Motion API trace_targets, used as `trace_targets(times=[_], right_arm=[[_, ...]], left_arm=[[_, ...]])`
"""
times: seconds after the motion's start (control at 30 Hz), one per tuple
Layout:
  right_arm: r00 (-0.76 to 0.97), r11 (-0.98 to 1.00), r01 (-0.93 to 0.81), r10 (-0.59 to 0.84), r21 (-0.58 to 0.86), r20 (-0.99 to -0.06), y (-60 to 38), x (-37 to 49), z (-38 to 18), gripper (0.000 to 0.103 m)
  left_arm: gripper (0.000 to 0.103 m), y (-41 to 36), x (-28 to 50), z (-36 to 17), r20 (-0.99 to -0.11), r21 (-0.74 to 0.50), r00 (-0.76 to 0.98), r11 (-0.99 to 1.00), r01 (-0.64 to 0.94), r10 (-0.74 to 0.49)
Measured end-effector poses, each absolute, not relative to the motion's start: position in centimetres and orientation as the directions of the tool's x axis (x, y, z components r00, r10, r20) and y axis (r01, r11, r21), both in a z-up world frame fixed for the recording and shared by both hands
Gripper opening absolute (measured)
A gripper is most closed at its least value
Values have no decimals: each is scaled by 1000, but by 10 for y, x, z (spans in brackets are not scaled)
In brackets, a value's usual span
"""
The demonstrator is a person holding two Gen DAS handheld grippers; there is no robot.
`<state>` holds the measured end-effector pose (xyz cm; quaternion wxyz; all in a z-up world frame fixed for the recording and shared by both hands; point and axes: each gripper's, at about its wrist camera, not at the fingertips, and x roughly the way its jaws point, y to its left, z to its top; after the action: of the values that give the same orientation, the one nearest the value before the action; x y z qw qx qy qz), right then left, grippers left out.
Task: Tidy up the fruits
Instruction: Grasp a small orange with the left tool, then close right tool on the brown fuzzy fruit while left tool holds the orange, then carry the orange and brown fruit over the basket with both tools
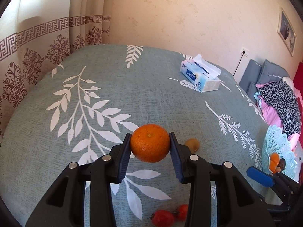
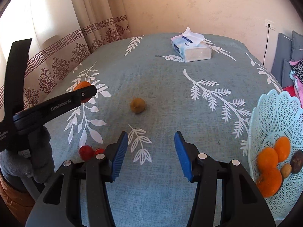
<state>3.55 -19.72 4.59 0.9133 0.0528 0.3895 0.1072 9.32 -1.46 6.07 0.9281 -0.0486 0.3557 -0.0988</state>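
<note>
My left gripper (image 1: 150, 143) is shut on an orange mandarin (image 1: 150, 143), held above the leaf-print tablecloth; it also shows in the right wrist view (image 2: 83, 92), with the mandarin (image 2: 81, 85) partly hidden behind a finger. A brownish kiwi-like fruit (image 1: 192, 144) (image 2: 137, 105) lies on the cloth. Two small red fruits (image 1: 163, 217) (image 2: 86, 151) lie near the front edge. My right gripper (image 2: 151, 153) is open and empty above the cloth. A light-blue lattice basket (image 2: 274, 113) (image 1: 274, 141) at the right holds several mandarins (image 2: 269, 158) and small dark fruits.
A tissue pack (image 1: 200, 75) (image 2: 191, 47) lies at the far side of the table. Curtains (image 1: 37, 56) hang at the left. Cushions and clothes (image 1: 280, 98) are piled to the right beyond the table edge.
</note>
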Motion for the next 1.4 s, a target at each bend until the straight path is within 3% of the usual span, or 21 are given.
trace_targets(times=[0.57, 0.7, 0.83, 1.4], right_arm=[[609, 968, -219, 234, 123, -758, -154, 124, 14, 52], [600, 969, -217, 225, 114, -768, -150, 134, 10, 44], [605, 972, -217, 207, 91, -769, -147, 134, 9, 29], [673, 990, -114, 142, 88, -726, -187, 94, 37, 29]], left_arm=[[40, -9, 88, 54, -642, -113, 753, 989, 92, -144], [40, -10, 87, 52, -647, -109, 749, 990, 93, -142], [40, -10, 88, 51, -648, -110, 748, 989, 95, -144], [40, -34, 74, 49, -638, -71, 752, 985, 158, -166]])
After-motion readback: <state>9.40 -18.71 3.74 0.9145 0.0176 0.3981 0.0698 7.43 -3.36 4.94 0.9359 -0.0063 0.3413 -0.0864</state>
